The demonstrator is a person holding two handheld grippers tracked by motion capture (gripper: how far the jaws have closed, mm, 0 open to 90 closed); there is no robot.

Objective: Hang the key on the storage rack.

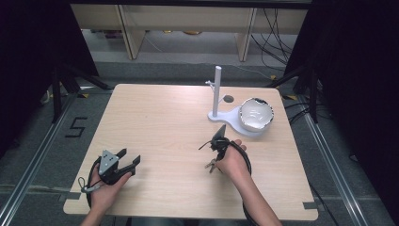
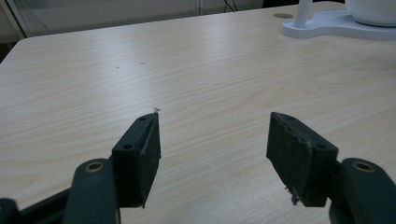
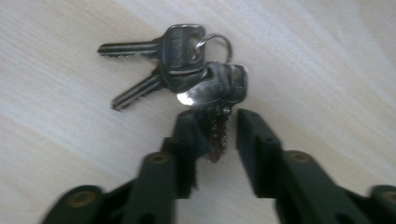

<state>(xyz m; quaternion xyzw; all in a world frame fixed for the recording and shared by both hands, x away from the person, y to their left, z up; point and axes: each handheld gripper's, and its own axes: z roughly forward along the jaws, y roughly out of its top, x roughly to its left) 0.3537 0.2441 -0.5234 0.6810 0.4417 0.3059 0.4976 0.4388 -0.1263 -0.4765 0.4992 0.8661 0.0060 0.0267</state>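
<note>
A bunch of silver keys point(image 3: 187, 70) on a ring lies on the light wood table point(image 1: 160, 122); in the high view the keys point(image 1: 210, 165) are just left of the person's right hand. My right gripper point(image 3: 215, 119) points down at them, jaws narrowly apart, with one key's blade between them. That blade rests against the left jaw, and a gap shows on the other side. In the high view the right gripper point(image 1: 213, 159) is near the table's middle. My left gripper point(image 1: 130, 157) rests at the front left, wide open and holding nothing point(image 2: 215, 135).
A white stand point(image 1: 216, 92) with an upright post sits at the back right, and a white bowl point(image 1: 255, 114) rests on its base. In the left gripper view the stand's base point(image 2: 327, 25) and bowl point(image 2: 373, 9) lie far ahead. Dark curtains flank the table.
</note>
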